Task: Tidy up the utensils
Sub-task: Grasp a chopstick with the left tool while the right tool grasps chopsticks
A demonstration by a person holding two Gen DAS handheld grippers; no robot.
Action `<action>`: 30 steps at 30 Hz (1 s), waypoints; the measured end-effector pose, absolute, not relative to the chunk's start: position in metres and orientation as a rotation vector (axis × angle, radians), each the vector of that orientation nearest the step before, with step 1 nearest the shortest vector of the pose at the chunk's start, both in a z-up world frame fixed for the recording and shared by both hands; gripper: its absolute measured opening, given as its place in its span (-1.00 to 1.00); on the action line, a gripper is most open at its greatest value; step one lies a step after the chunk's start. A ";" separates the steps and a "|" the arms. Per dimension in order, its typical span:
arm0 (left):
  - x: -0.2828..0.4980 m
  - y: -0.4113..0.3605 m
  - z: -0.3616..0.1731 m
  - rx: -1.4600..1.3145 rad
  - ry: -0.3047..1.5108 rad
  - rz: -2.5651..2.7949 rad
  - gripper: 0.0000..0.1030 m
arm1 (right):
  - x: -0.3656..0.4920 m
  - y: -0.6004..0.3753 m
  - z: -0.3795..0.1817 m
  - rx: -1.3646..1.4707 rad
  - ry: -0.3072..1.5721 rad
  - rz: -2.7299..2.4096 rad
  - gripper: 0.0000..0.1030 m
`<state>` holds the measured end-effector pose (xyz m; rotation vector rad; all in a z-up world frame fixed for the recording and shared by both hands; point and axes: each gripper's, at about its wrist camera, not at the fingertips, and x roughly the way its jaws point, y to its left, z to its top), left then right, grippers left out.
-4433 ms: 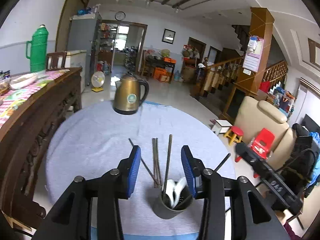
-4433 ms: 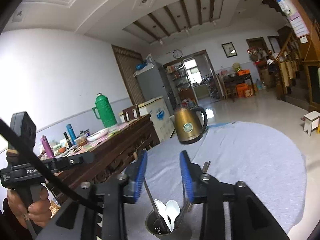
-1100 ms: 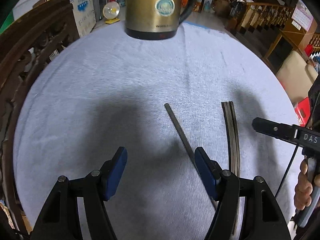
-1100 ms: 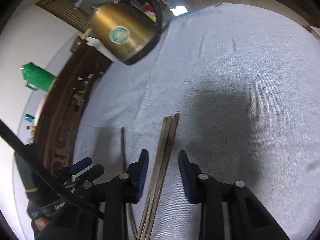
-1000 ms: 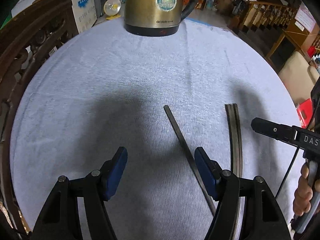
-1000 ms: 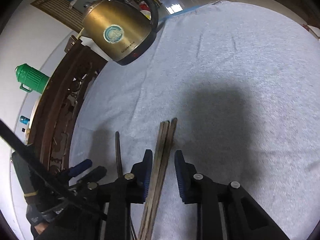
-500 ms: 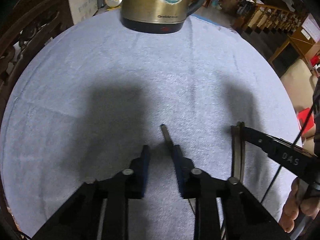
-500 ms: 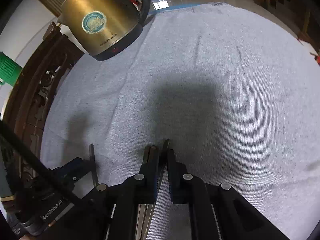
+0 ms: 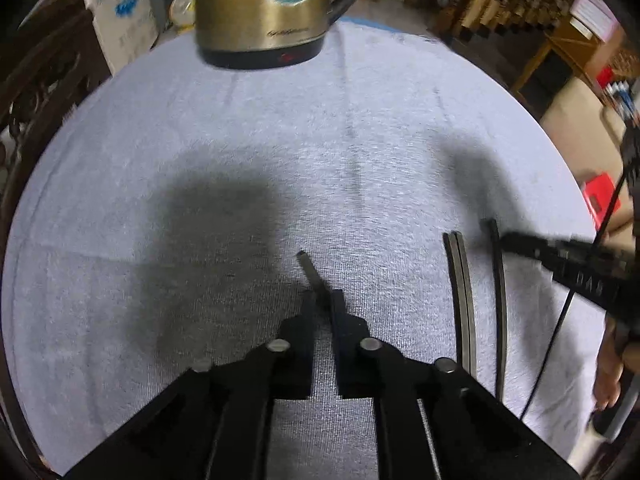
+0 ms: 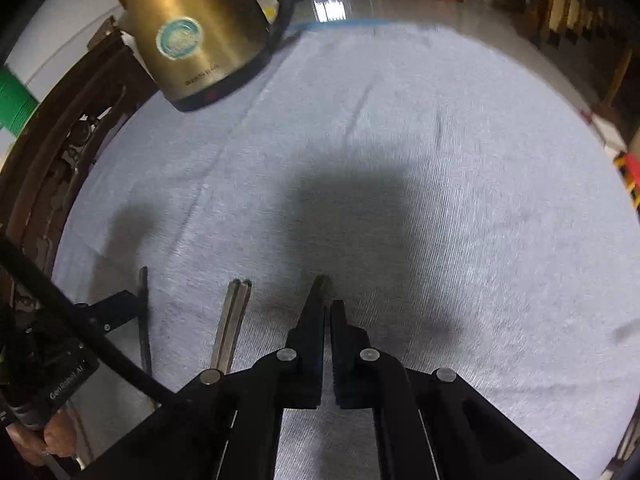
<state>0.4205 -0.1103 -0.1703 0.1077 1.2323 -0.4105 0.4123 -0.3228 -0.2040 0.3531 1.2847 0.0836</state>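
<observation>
Since a second ago both my claws have just been closing, left claw point(image 9: 323, 300) now clamped on the lone chopstick point(image 9: 309, 268), right claw point(image 10: 326, 304) clamped on a chopstick point(image 10: 320, 282) split from the pair point(image 10: 234, 312) lying leftward on the counter point(image 10: 460, 200), ready for lifting.

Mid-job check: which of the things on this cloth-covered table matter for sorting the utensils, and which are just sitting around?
Part of the job:
- single dark chopstick pinched in the left tool
- dark chopstick pinched in the right tool
- pair of dark chopsticks lying side by side on the grey cloth

Just lying about:
- gold metal electric kettle
- green thermos beyond the table
</observation>
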 end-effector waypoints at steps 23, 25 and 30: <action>0.434 -0.134 -0.171 0.208 1.179 -0.427 -0.88 | 0.429 -0.332 -0.198 0.498 1.303 0.076 -0.76; 0.434 -0.133 -0.171 0.196 1.182 -0.437 -0.88 | 0.431 -0.322 -0.202 0.461 1.319 0.068 -0.70; 0.442 -0.127 -0.171 0.158 1.203 -0.455 -0.88 | 0.438 -0.300 -0.199 0.327 1.342 0.023 -0.59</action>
